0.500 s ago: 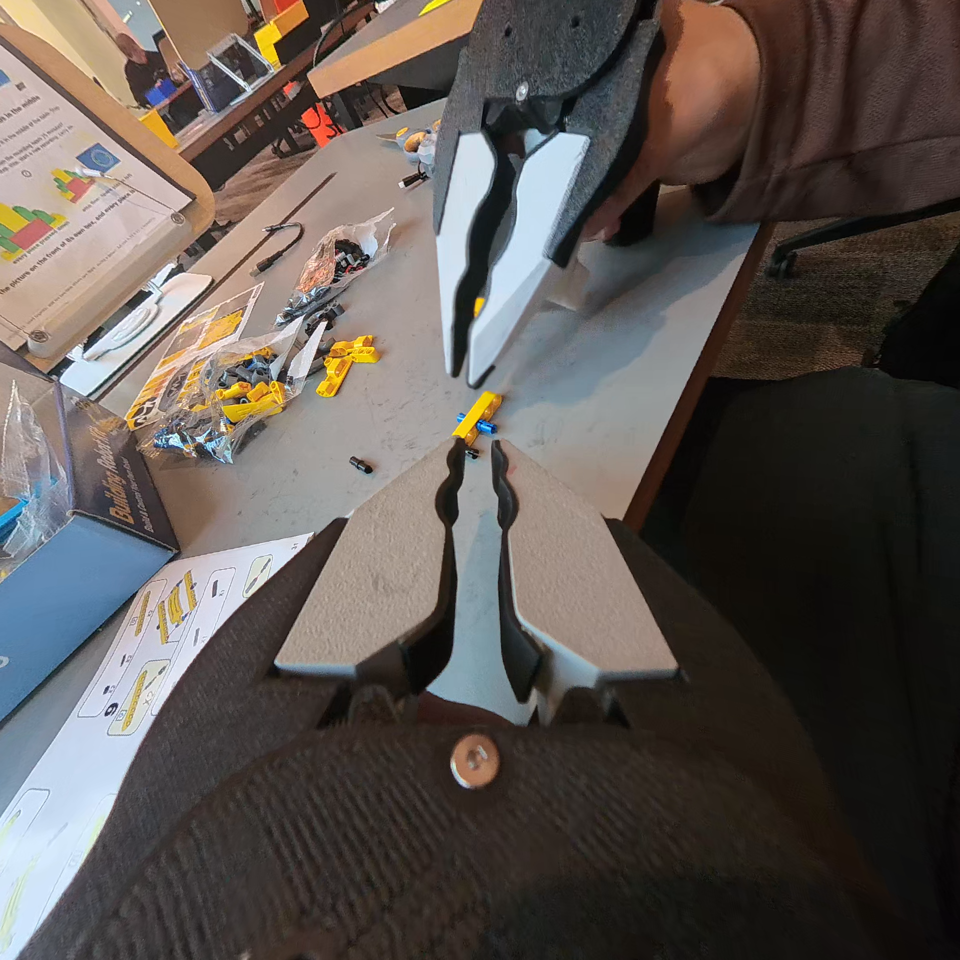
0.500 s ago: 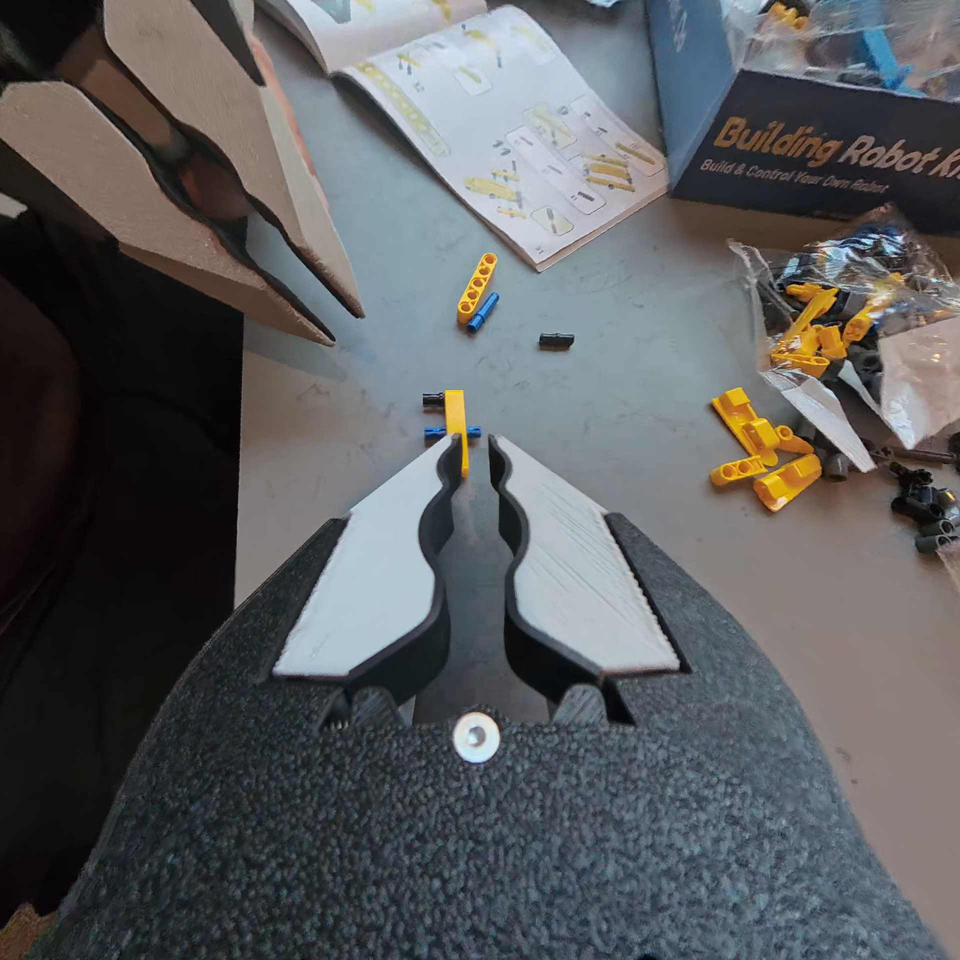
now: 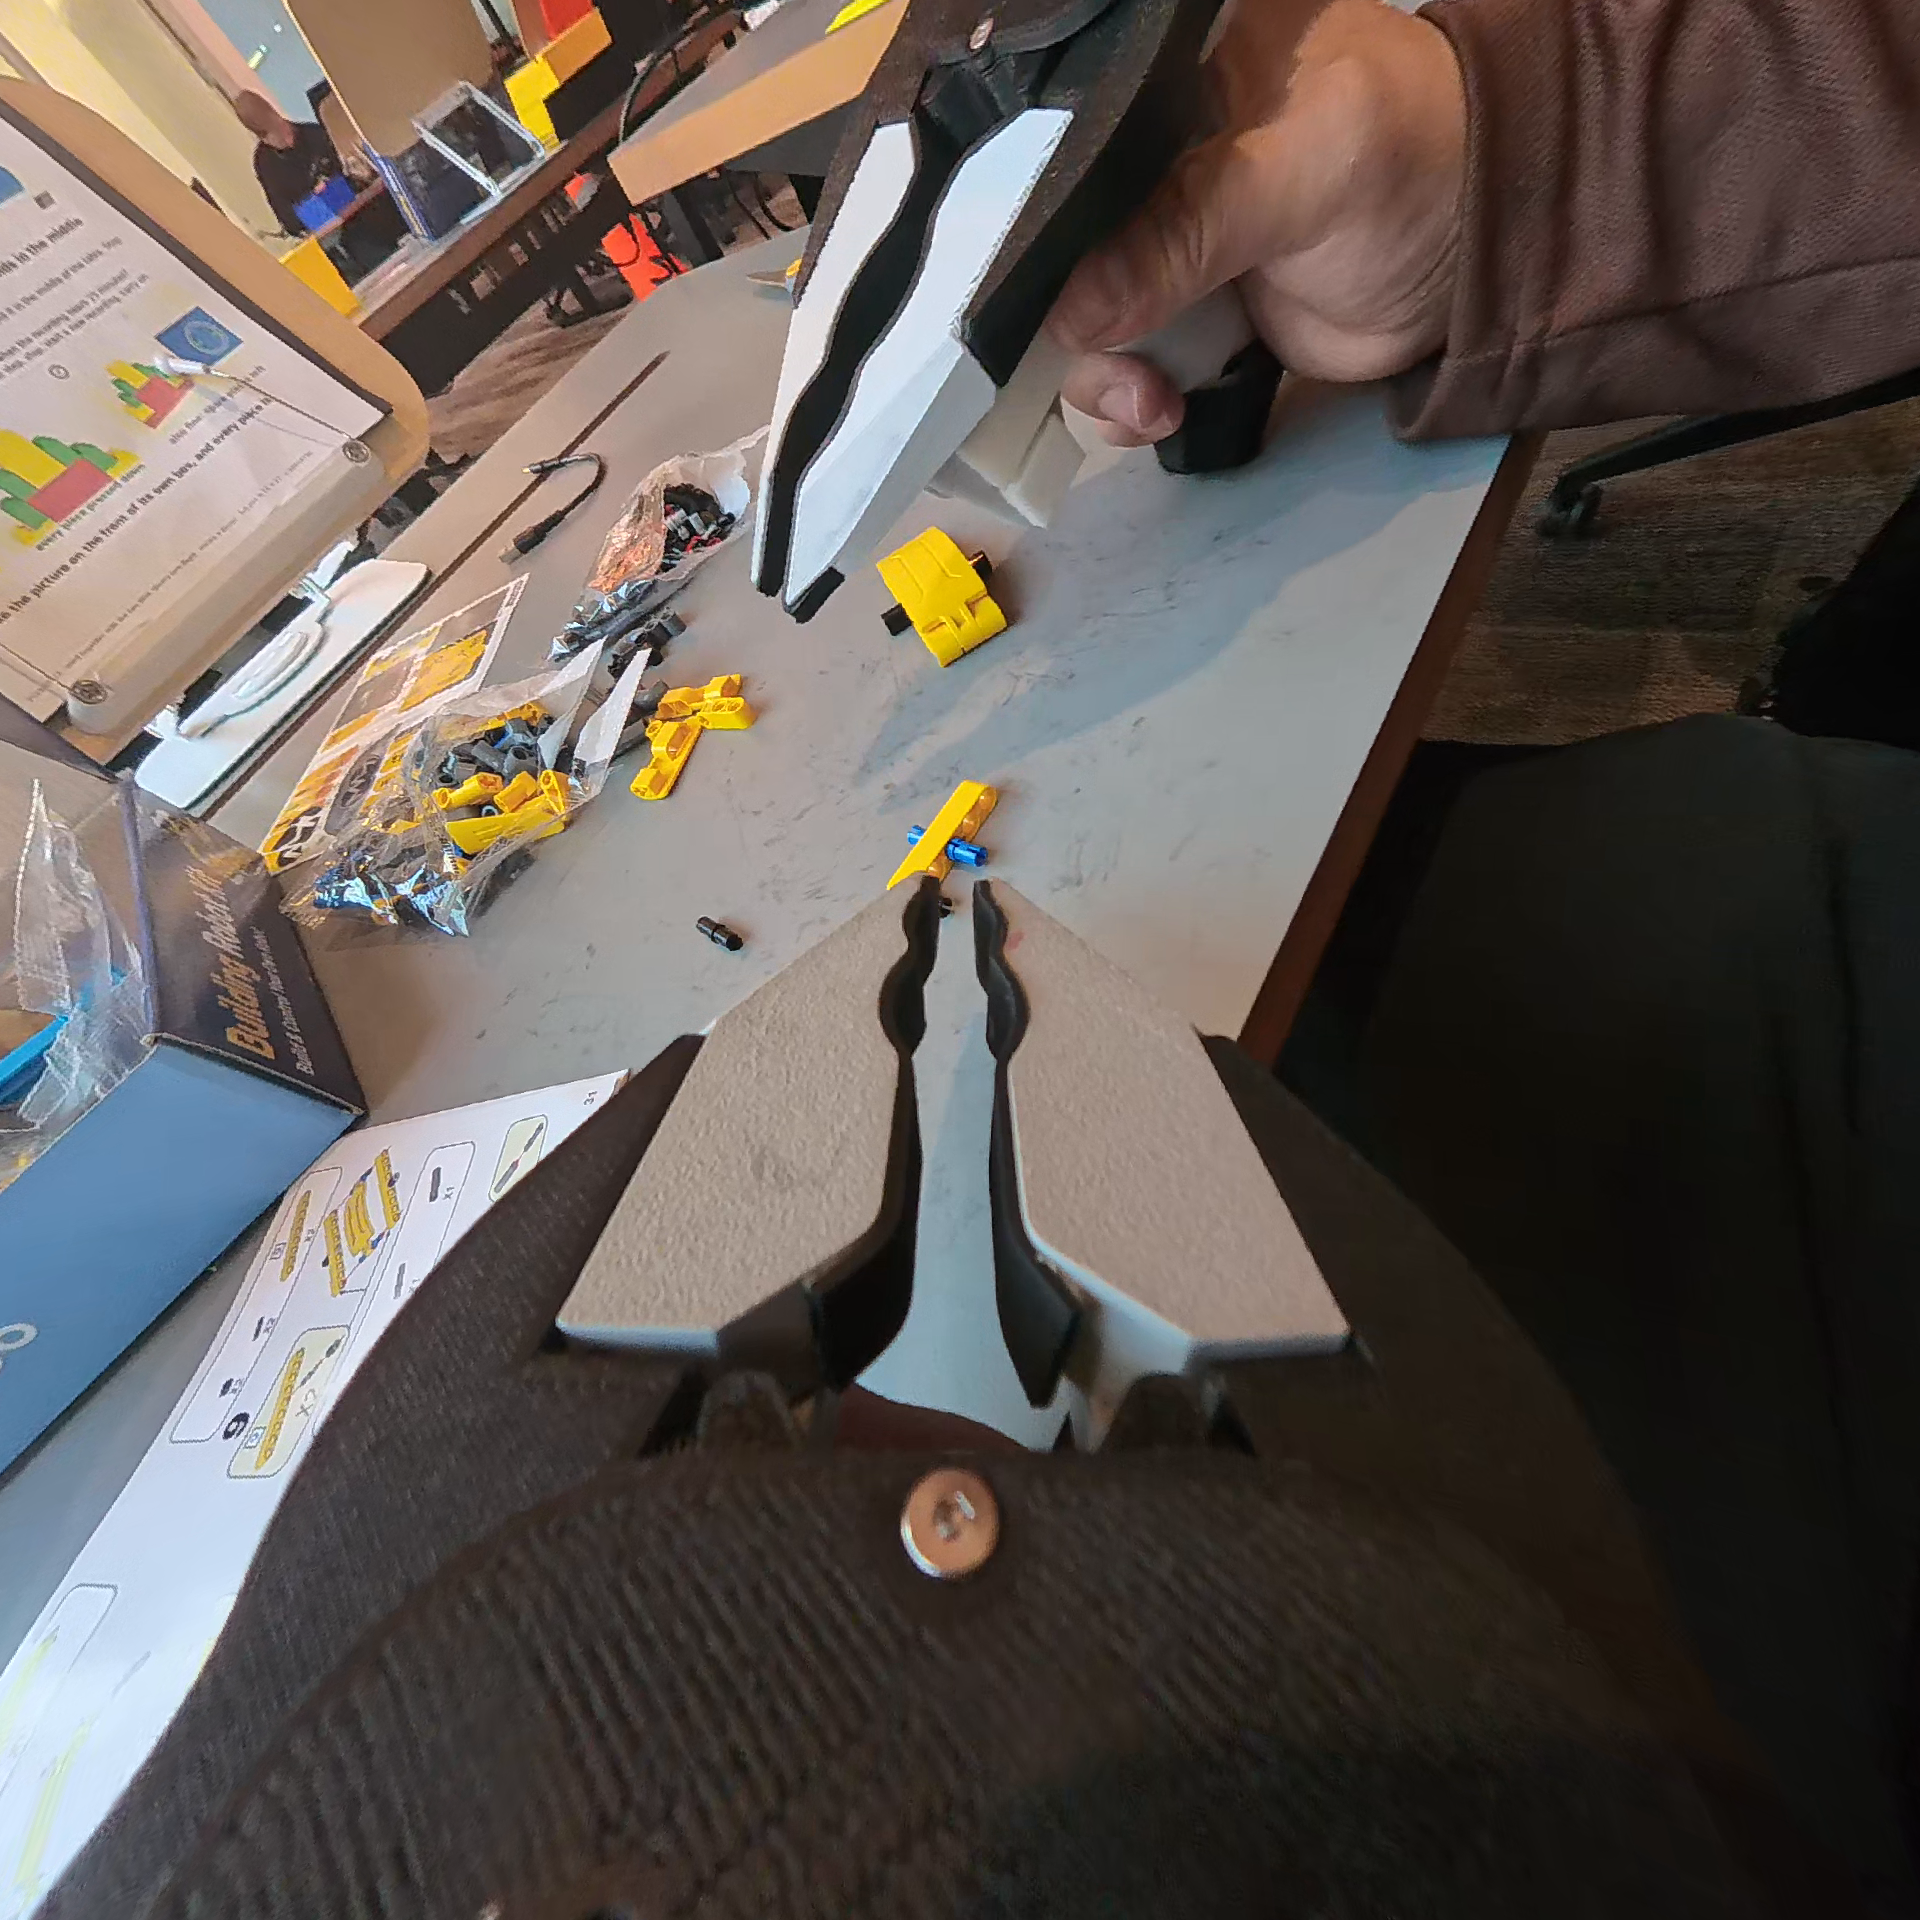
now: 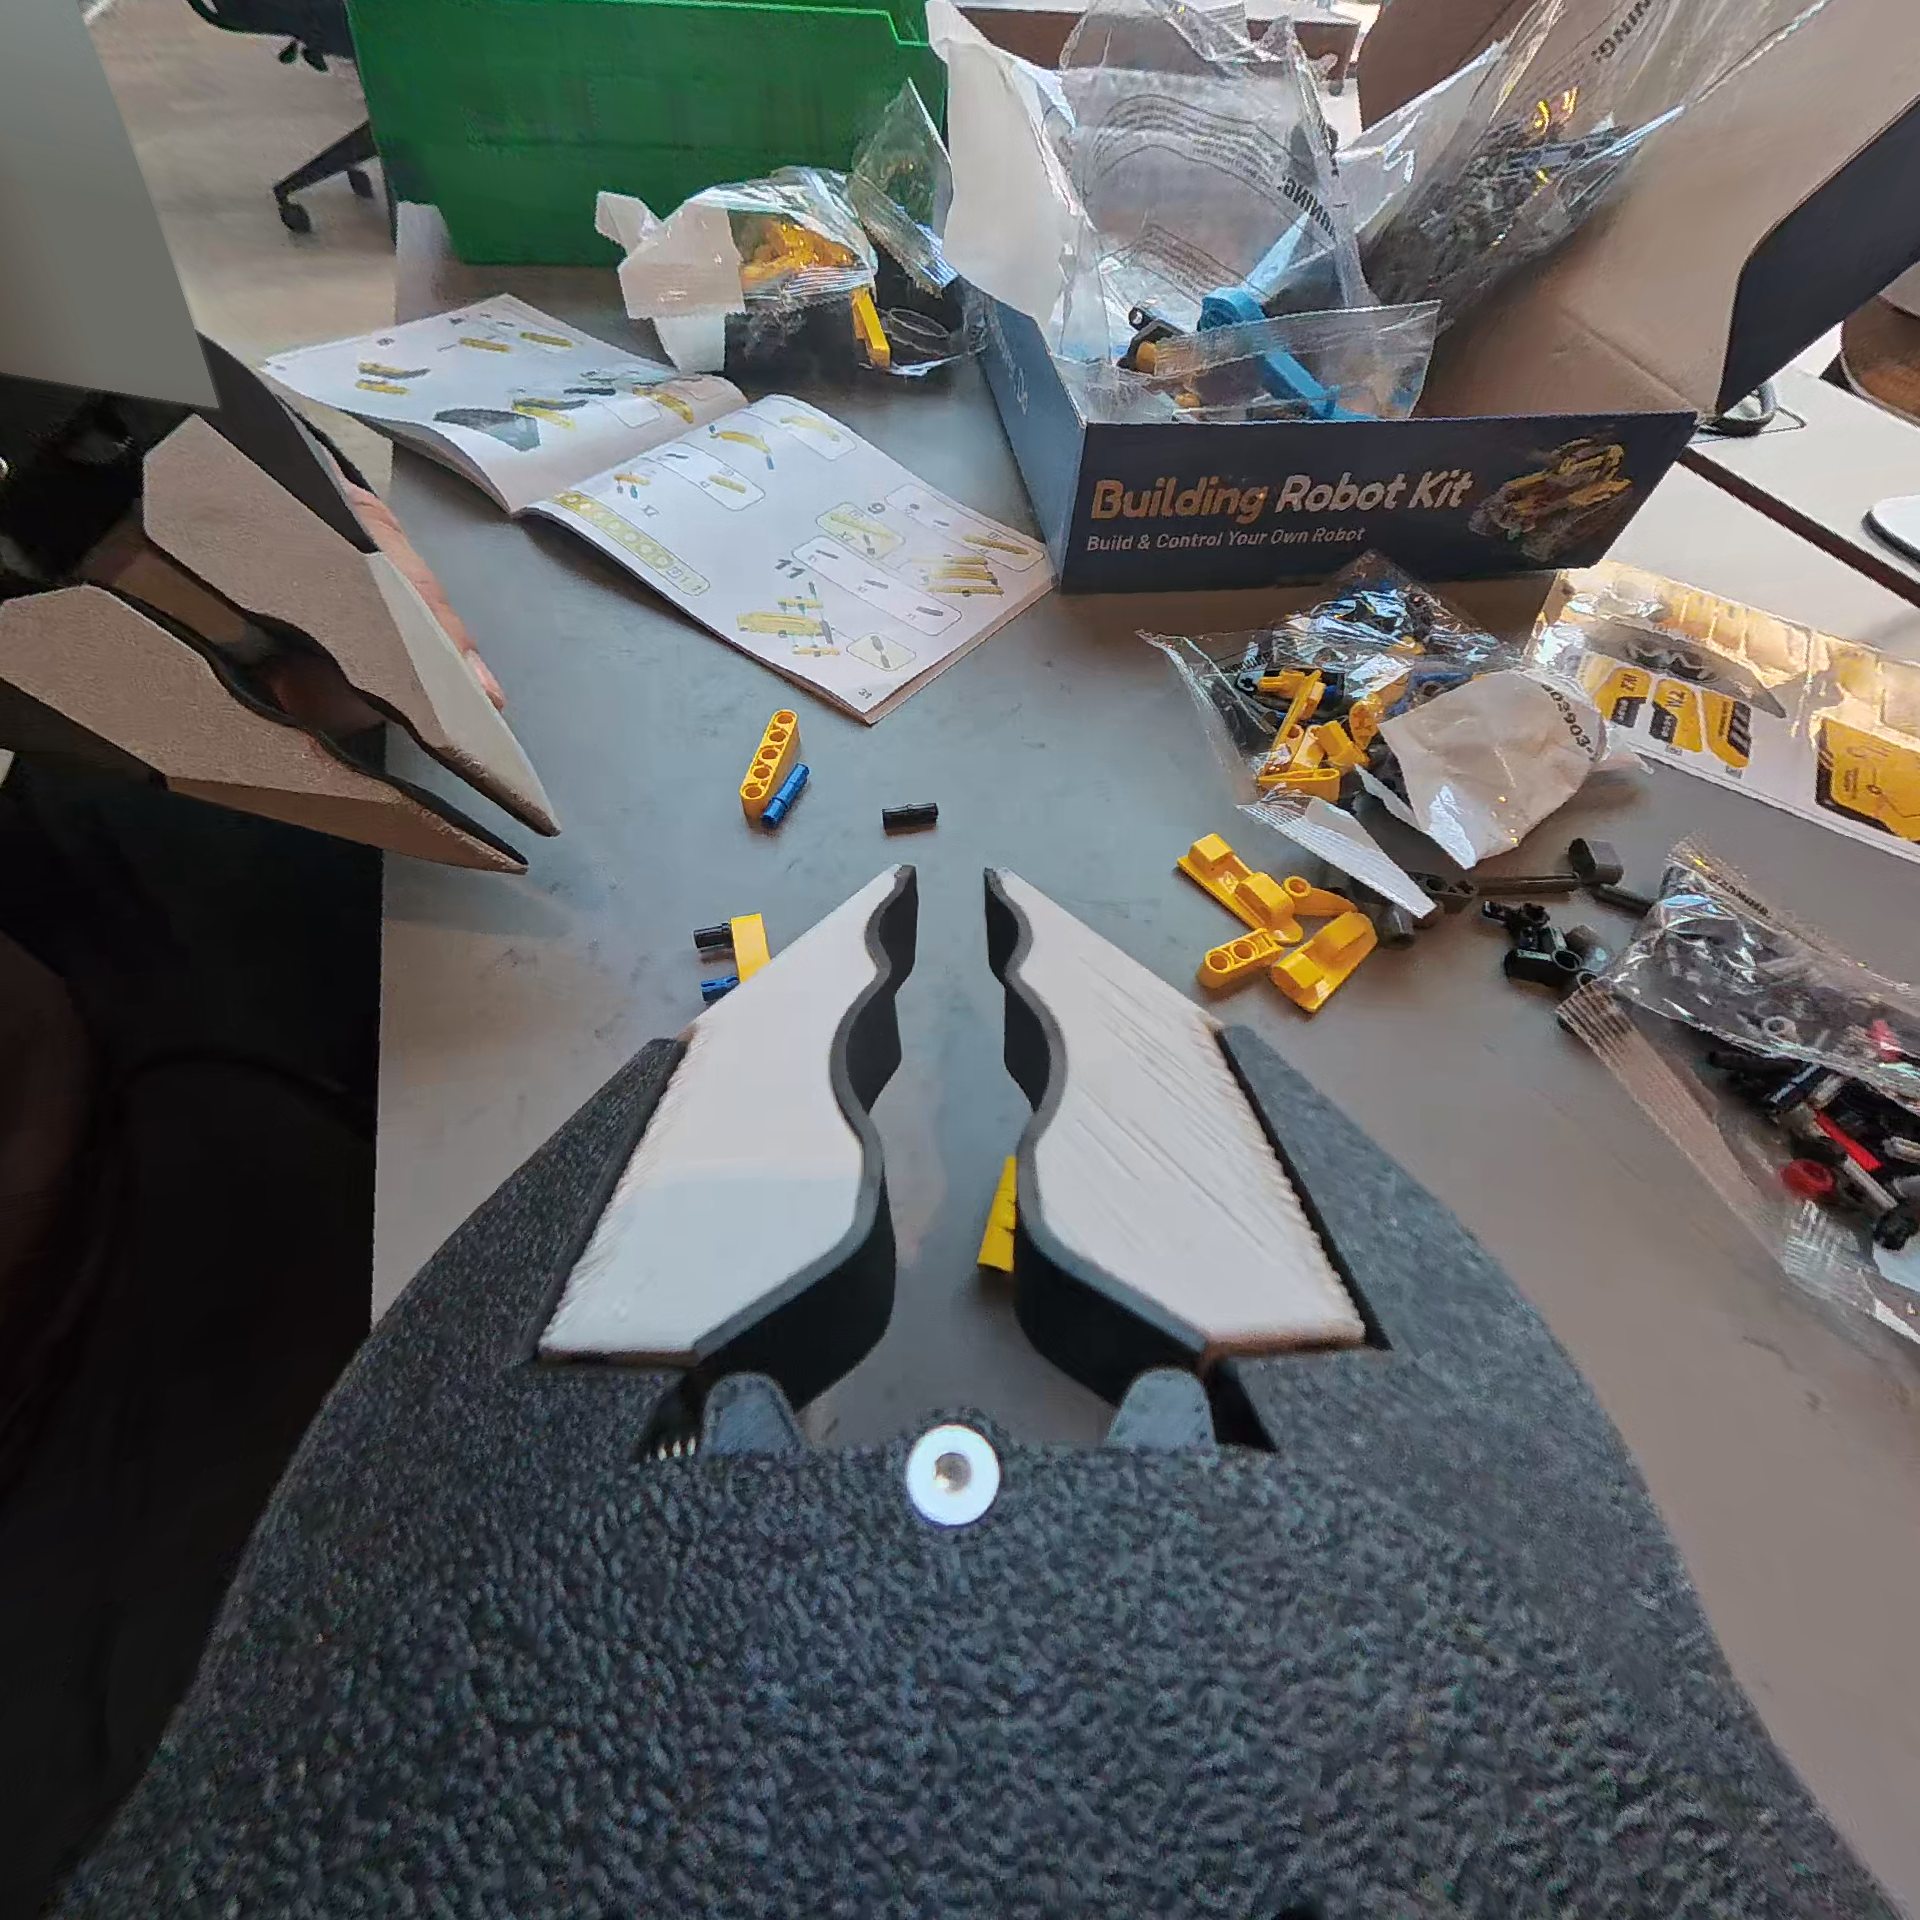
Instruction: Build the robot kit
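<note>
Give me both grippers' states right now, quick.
Left gripper: open by a narrow gap, empty, tips just short of the yellow beam with blue pin.
Right gripper: open, empty, above the table.

Soft daylight falls from the far side, leaving pale sheen on the tabletop (image 3: 1164,665) and glare on the plastic bags (image 4: 1226,177); shadows are soft, the near tool bodies dark; wide-angle edges bow, detail stays sharp
</note>
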`<state>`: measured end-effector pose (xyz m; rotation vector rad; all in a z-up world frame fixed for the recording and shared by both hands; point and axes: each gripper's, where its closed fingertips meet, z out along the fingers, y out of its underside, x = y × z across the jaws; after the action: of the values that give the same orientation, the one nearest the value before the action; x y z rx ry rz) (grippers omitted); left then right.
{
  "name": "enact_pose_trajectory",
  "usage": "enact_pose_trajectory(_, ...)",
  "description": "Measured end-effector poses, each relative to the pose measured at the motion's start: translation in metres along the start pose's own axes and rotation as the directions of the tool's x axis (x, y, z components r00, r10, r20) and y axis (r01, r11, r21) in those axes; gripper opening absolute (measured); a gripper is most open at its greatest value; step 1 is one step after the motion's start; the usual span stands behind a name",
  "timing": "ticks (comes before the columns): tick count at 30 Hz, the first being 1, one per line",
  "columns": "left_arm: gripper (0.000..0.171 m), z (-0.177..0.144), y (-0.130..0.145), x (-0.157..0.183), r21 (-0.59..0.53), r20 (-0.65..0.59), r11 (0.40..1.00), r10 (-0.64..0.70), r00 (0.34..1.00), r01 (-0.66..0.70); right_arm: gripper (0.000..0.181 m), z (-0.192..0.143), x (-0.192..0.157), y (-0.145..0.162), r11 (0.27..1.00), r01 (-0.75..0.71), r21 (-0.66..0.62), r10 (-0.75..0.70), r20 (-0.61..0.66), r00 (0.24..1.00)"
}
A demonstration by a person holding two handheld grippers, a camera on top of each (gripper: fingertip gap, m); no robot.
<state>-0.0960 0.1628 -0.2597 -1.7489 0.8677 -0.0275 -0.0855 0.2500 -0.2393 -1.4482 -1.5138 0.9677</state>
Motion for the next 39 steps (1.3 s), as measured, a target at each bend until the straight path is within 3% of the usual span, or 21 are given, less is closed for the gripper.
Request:
enact_pose_trajectory(9, 0.007, 0.0, 0.001, 0.001, -0.005, -0.006, 1.0, 0.002, 1.0, -0.002, 0.013, 0.003, -0.002, 0.004, 0.999, 0.014, -0.029, -0.014, 0.002, 1.0)
enact_pose_trajectory(13, 0.012, -0.008, 0.0, -0.018, 0.006, -0.013, 0.992, -0.127, 0.992, 0.128, 0.017, 0.009, -0.011, 0.012, 0.994, 0.071, -0.085, -0.069, 0.032, 0.997)
enact_pose_trajectory(15, 0.02, -0.01, 0.009, -0.03, -0.055, -0.021, 0.983, -0.177, 0.984, 0.176, 0.018, 0.013, -0.021, 0.019, 0.984, 0.114, -0.135, -0.105, 0.071, 0.992)
enact_pose_trajectory(17, 0.032, -0.009, 0.025, -0.04, -0.158, 0.015, 0.979, -0.125, 0.992, 0.126, 0.018, 0.017, -0.033, 0.025, 0.973, 0.15, -0.174, -0.129, 0.126, 0.984)
enact_pose_trajectory(19, 0.029, -0.009, 0.024, -0.043, -0.143, 0.048, 0.986, -0.079, 0.996, 0.085, 0.02, 0.02, -0.041, 0.031, 0.961, 0.178, -0.213, -0.145, 0.161, 0.976)
enact_pose_trajectory(27, 0.029, -0.003, 0.025, -0.015, -0.157, -0.044, 0.986, -0.059, 0.997, 0.051, 0.016, 0.026, -0.036, 0.042, 0.939, 0.189, -0.286, -0.158, 0.129, 0.979)
enact_pose_trajectory(33, 0.028, -0.001, 0.028, -0.01, -0.17, -0.057, 0.985, -0.053, 0.997, 0.043, 0.014, 0.027, -0.029, 0.038, 0.948, 0.166, -0.27, -0.146, 0.093, 0.985)
enact_pose_trajectory(39, 0.027, 0.0, 0.03, -0.008, -0.182, -0.064, 0.983, -0.044, 0.997, 0.032, 0.014, 0.029, -0.031, 0.009, 0.986, 0.1, -0.131, -0.096, 0.039, 0.995)
